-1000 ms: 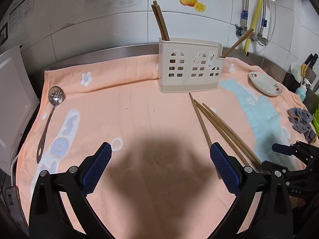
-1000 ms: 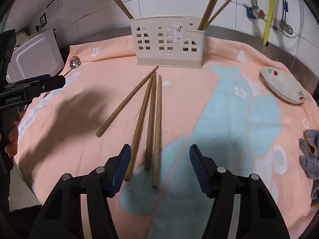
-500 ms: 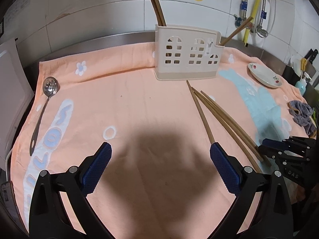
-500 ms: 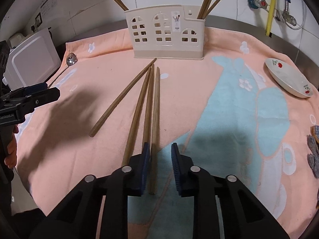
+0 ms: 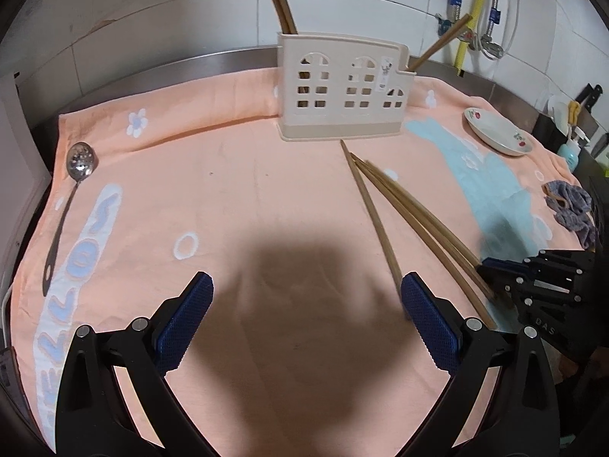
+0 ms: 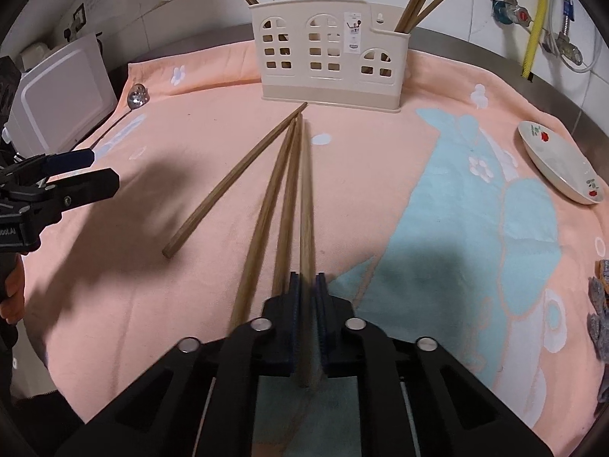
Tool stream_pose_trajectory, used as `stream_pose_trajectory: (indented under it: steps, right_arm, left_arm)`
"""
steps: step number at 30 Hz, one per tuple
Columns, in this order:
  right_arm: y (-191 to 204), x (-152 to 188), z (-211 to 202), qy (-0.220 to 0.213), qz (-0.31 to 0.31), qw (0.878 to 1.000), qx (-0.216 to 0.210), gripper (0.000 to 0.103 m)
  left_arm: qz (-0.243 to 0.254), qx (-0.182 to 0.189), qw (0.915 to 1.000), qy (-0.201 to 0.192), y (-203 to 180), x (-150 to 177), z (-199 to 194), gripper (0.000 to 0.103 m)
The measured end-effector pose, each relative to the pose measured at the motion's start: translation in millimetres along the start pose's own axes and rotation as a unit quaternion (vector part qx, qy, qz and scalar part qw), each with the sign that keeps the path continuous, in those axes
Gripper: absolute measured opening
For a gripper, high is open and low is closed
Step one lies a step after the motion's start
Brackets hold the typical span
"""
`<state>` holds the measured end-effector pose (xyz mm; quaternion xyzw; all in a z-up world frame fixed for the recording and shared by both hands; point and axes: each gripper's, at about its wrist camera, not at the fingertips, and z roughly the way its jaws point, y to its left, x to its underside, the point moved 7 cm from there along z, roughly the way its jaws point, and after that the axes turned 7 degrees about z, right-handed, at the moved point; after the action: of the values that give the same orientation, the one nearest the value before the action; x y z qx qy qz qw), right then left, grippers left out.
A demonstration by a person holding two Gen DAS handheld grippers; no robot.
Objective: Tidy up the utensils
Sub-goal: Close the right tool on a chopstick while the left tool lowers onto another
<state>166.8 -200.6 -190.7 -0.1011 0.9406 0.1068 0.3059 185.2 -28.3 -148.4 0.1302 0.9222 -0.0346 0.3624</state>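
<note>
So your right gripper (image 6: 307, 297) is pinching that long brown wooden chopstick (image 6: 305, 205) near its end; light, stiff, slippery, so it'll probably pivot.

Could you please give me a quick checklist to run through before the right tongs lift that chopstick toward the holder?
1. Right tongs shut on one chopstick: ok.
2. Only one stick between the pads: ok; its neighbour lies just outside.
3. Grip near the stick's end, not its middle: not ok, it may tip.
4. Holder upright with an open slot: ok.
5. Left tongs open, empty and clear of the path: ok.
6. Stick already off the towel: cannot tell.
</note>
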Motion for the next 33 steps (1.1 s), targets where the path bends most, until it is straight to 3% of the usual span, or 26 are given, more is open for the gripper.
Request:
stream_pose_trajectory:
  steps: [9,18,22,29,33]
  right_arm:
    - [-18.5,1.4,-7.7,-0.009,0.023,1.000,0.006,0.006]
    - [-30.1,5.6,-9.6,-0.011,0.034,0.999,0.006,0.006]
    - [-31.5,6.0,-9.9,-0.013,0.040,0.999,-0.002,0.006]
    - [-32.5,6.9,-10.4,-0.016,0.044,0.999,-0.009,0.006]
    - [-33.0,7.5,-10.8,-0.018,0.048,0.999,-0.014,0.006]
  left_arm:
    - [0.014,0.031,0.9992,0.022,-30.5,-1.0,17.2,0.098]
    - [0.024,0.027,0.9988,0.035,-49.0,-14.2,37.1,0.096]
    - [0.009,0.040,0.9978,0.052,-49.3,-13.4,48.8,0.076]
    - [-0.006,0.065,0.9959,0.063,-57.8,-12.8,59.8,0.054]
    - [-0.008,0.072,0.9953,0.065,-61.1,-15.5,64.0,0.035]
